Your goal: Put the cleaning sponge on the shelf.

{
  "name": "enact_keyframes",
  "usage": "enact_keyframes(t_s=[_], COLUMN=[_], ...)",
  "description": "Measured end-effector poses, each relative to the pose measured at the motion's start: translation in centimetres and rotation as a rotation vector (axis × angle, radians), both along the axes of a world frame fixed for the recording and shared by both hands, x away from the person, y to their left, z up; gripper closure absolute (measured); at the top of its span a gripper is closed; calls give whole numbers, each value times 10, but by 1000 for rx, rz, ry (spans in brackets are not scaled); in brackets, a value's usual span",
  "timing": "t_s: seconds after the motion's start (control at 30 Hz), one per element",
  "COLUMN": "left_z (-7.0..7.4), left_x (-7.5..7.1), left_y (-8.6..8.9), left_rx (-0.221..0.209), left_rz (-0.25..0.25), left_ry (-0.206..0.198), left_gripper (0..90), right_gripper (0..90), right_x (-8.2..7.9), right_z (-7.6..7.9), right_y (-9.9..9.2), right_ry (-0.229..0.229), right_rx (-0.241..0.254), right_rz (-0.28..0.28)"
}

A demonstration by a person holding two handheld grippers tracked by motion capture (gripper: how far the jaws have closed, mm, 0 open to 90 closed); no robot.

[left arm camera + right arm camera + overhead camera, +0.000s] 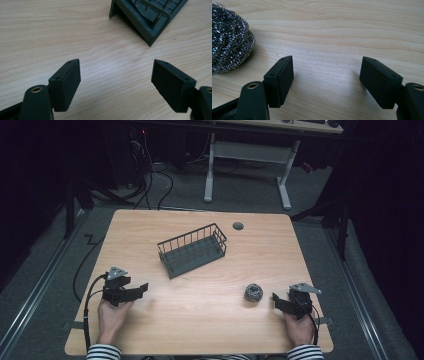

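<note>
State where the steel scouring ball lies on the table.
In the high view the steel scouring ball lies near the table's right front, just left of the right gripper.

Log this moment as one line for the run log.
left gripper: open, empty | right gripper: open, beside steel scourer, not touching | wire basket: mid-table, empty

Looks like a lab or test room set up for recordings. Dim and dark around 1 lit wooden table [200, 320] with a cable grommet [238, 226]. Grey carpet floor [240, 195] strewn with loose black cables [150, 180]. Behind, a white-legged adjustable desk [247, 155]. At the sides, dark stands [70, 210] and floor rails [35, 290].
</note>
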State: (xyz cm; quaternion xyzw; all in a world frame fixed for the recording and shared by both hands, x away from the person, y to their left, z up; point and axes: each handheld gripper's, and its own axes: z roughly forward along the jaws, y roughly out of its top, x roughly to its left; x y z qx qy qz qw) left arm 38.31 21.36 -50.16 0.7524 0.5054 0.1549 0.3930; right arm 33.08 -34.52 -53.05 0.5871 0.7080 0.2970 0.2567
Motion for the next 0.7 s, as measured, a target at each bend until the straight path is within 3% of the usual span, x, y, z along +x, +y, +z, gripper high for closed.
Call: enact_keyframes(t_s=[0.27,0.7], left_z=[18,33], left_x=[6,20], left_y=[-5,-15], left_rx=[-32,-68], left_rz=[-10,-15], left_ry=[-18,-12], left_gripper=[211,169], right_gripper=[276,278], right_x=[0,0], right_z=[0,0], right_y=[0,0], right_ry=[0,2], right_rx=[0,-1], right_rz=[0,4])
